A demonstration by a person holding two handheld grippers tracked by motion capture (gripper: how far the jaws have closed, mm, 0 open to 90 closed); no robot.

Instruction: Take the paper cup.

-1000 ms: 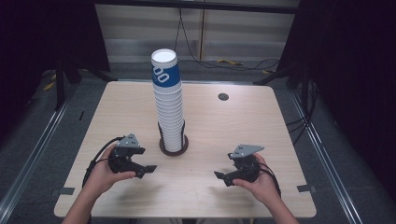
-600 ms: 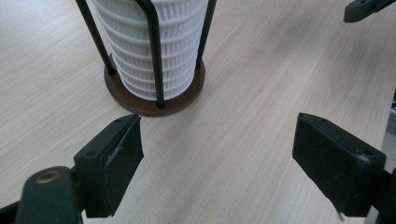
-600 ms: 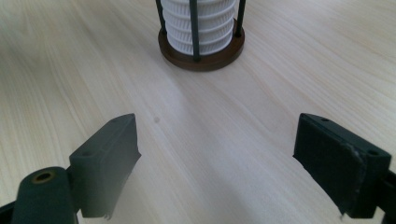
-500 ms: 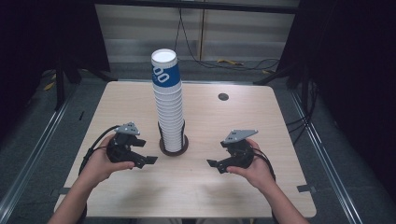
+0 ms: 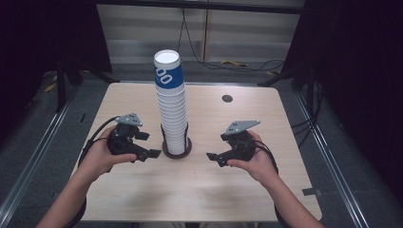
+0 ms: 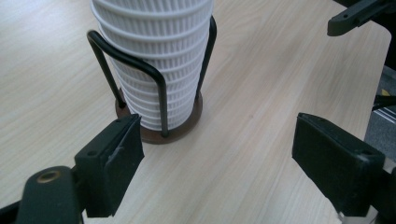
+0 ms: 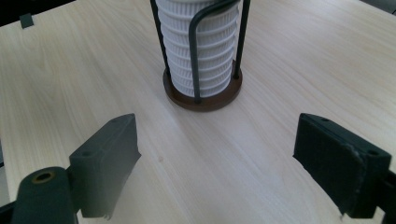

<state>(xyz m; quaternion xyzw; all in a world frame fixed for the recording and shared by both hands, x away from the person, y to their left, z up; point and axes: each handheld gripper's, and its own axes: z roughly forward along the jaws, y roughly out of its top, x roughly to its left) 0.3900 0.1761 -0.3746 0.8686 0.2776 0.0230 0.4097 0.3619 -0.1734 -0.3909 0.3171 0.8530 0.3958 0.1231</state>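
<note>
1. One tall stack of paper cups (image 5: 171, 111) stands upright near the middle of the wooden table (image 5: 266, 118), a little toward the person's side
2. The top cup (image 5: 168, 71) of the stack has a blue band with white printing; in the high view two round white characters like "00" can be read, and the rest of the print turns away from the camera
3. The cups under the top one are white, and only their ribbed rims are seen; the rims are too many and too close together for an exact count
4. The stack sits in one holder (image 5: 177, 148) with a round dark brown base and thin black wire loops that rise around the lowest cups; two loops are seen in the left gripper view (image 6: 140, 74)
5. There are two grippers, one in each hand of the person; both are above the table and point inward to the stack
6. The left gripper (image 5: 142, 147) is just beside the holder on its left side; its two jaws stand apart, about half open, and nothing is between them, and the holder base (image 6: 184, 126) is in front of them without touching
7. The right gripper (image 5: 216, 157) is near the holder on the other side, a bit farther from it; its jaws are also wide apart and hold nothing, and bare table is between them
8. One small dark round disc (image 5: 227, 98) lies on the table at the far side, well apart from the stack; no writing is readable on it
</note>
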